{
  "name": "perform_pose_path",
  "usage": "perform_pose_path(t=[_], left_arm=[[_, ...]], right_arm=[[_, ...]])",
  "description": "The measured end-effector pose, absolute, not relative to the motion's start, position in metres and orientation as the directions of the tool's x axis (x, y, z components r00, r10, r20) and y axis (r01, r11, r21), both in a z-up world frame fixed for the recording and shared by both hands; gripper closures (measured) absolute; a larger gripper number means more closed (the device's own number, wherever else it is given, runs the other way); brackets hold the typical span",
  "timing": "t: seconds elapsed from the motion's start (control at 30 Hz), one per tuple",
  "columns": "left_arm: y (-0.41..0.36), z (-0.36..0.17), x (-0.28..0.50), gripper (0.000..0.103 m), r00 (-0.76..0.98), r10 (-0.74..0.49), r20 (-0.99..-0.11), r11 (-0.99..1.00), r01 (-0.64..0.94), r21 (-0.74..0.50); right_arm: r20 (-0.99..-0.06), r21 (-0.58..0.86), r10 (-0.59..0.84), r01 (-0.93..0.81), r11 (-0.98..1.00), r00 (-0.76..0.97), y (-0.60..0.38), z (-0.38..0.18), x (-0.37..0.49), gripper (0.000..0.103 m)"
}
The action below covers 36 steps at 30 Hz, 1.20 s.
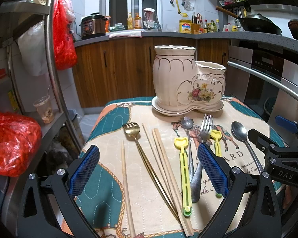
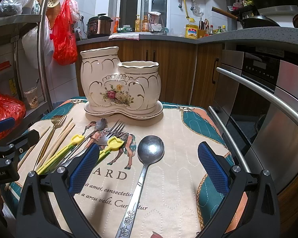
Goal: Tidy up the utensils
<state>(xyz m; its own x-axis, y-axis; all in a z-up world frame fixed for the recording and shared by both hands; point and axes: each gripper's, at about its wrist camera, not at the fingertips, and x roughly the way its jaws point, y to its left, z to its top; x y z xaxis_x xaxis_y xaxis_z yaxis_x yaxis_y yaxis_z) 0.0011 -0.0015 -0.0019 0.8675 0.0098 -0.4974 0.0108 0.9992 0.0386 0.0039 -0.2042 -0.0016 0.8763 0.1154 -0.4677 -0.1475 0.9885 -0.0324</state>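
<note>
The cloth (image 2: 178, 138) on the small table is showing big letters "ARD" and, nearer the front edge, curly words like "amet, consectetur" and "Cur". One black tong is carrying the letters "DAS" and the other "enRobot.AI".

The left tongs (image 1: 149, 170) are hanging wide open over the front edge of the cloth, holding nothing. The right tongs (image 2: 149, 170) are also gaping wide and holding nothing.

The utensils are all lying flat, with their long sides running from the front edge toward the back edge. The big spoon (image 2: 143, 170) is lying between the right tongs' fingers, bowl pointing to the back. The fork (image 1: 200, 144) is pointing its prongs to the back too, with its handle going under a left finger. A gold fork (image 1: 138, 140), loose chopsticks (image 1: 163, 164), two yellow plastic sticks (image 1: 183, 170) and a little flower-headed spoon (image 1: 186, 123) are lying beside each other toward the left side.

The cream holder (image 2: 121, 85) with painted flowers is standing upright on its plate at the back edge, both cups open on top.

The right side of the cloth is lying bare, near the oven handle (image 2: 264, 93).
</note>
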Motion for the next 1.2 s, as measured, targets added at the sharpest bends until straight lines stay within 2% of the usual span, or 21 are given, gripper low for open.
perform_pose_path(t=[0.27,0.57,0.93,1.07,1.2], left_arm=[[-0.002,-0.003,0.002,0.005,0.867,0.007,-0.499,0.999,0.011,0.035],[0.008,0.0,0.008,0.005,0.869,0.001,-0.495,1.0,0.014,0.027],[0.038,0.003,0.023,0.005,0.837,-0.039,-0.545,0.999,0.035,-0.017],[0.051,0.0,0.027,0.005,0.823,-0.007,-0.567,1.0,-0.006,-0.022],[0.06,-0.006,0.032,0.005,0.795,-0.041,-0.605,0.998,0.009,-0.055]], right_arm=[[-0.476,-0.02,0.119,-0.146,0.989,0.871,-0.201,-0.01,0.004,0.005],[-0.526,0.079,0.174,-0.155,0.985,0.833,-0.23,-0.001,0.013,0.005],[-0.639,0.031,0.207,-0.244,0.969,0.741,-0.227,-0.007,0.047,0.005],[-0.659,0.042,0.241,-0.285,0.957,0.712,-0.223,-0.008,0.059,0.014],[-0.681,0.07,0.254,-0.284,0.956,0.687,-0.224,-0.012,0.067,0.025]])
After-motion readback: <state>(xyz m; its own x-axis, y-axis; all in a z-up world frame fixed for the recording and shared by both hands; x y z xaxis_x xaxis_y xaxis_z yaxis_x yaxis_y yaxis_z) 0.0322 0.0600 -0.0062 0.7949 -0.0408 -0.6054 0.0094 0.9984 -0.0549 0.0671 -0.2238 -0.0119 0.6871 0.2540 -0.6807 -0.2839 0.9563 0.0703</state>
